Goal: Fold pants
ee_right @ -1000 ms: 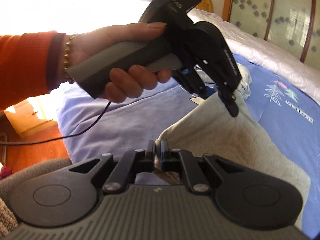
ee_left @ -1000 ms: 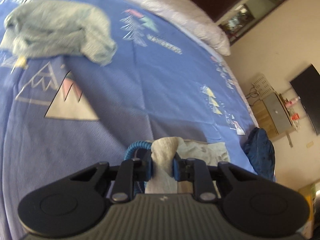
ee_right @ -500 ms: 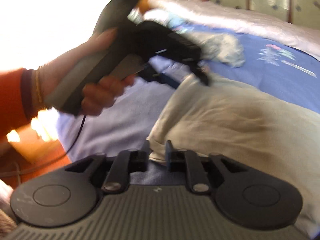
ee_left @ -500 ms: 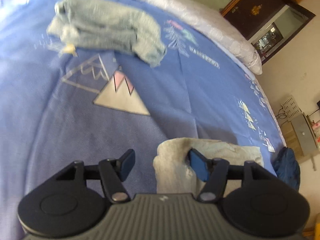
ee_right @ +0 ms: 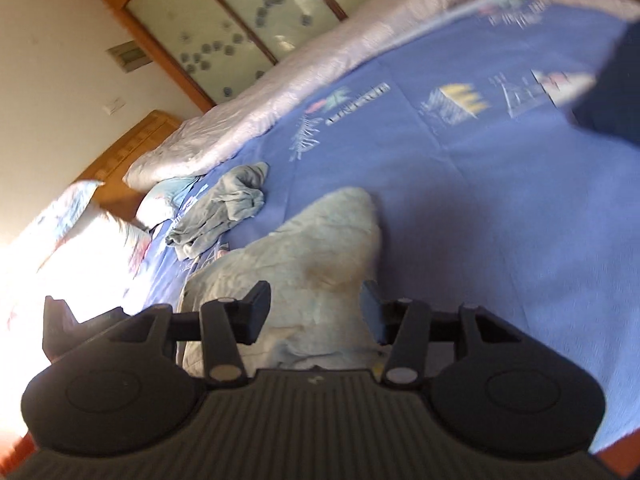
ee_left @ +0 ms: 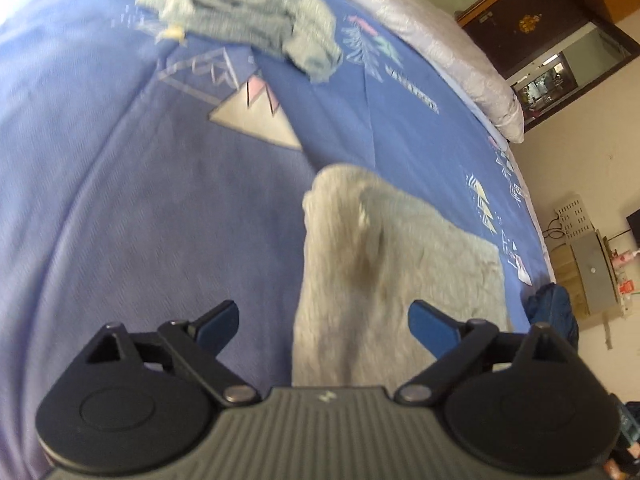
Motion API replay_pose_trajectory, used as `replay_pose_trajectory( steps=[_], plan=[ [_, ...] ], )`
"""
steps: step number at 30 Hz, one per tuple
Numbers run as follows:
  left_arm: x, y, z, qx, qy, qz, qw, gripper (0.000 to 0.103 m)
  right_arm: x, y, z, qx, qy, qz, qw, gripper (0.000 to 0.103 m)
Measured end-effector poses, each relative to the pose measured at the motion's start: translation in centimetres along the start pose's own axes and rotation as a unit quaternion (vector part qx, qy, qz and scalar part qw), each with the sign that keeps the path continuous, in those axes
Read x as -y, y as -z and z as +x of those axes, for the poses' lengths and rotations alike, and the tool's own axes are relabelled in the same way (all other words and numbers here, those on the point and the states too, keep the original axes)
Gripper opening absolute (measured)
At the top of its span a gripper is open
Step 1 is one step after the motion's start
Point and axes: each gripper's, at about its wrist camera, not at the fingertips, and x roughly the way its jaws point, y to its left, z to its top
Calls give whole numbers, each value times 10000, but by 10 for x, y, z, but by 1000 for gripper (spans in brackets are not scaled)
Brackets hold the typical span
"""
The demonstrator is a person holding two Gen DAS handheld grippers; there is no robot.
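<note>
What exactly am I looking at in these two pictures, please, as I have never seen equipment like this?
Each picture comes from a camera mounted on a handheld claw, looking forward along its two fingers; a person carries one in each hand. The left claw and the right claw have both just been opening and hold nothing now. Below them the folded beige fleece pants lie on the blue patterned bedsheet. Further off lies a crumpled grey-green garment, and a pale quilt runs along the bed's far edge.
</note>
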Motion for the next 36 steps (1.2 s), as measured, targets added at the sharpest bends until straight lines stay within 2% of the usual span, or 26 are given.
replay_pose_trajectory(
  steps=[4, 8, 12, 16, 20, 22, 23, 24, 25, 27, 31, 36],
  plan=[
    [1, 5, 13, -149, 98, -142, 9997, 100, 10, 3, 12, -246, 23, 248, 9994, 54],
    [6, 4, 19, -207, 76, -24, 9998, 102, 21, -1, 14, -283, -1, 399, 9988, 55],
    [13, 5, 26, -287, 83, 113, 9995, 102, 28, 1, 26, -508, -144, 595, 9968, 55],
    [26, 10, 33, -273, -142, 472, 9984, 103, 28, 4, 50, -790, -159, 594, 9950, 57],
    [36, 14, 38, -211, -361, 737, 9964, 102, 30, 6, 61, -937, -324, 951, 9905, 57],
    [39, 14, 41, -154, -349, 763, 9964, 102, 29, 7, 61, -964, -309, 959, 9902, 50],
    [40, 14, 43, -119, -329, 770, 9964, 99, 30, 7, 60, -954, -295, 1010, 9899, 43],
    [43, 15, 43, -82, -303, 791, 9964, 84, 31, 6, 57, -913, -236, 1042, 9901, 33],
    [45, 15, 43, -103, -167, 773, 9968, 65, 29, 6, 53, -847, -188, 1033, 9909, 29],
    [47, 16, 42, -122, -255, 705, 9971, 60, 18, 6, 42, -758, -81, 765, 9942, 27],
    [61, 26, 23, -159, -345, 1113, 9931, 50, 5, 9, 13, -617, -72, 570, 9964, 26],
    [70, 49, -2, -370, -240, 1304, 9905, 49, 2, 16, -28, -680, -127, 476, 9965, 26]
  ],
)
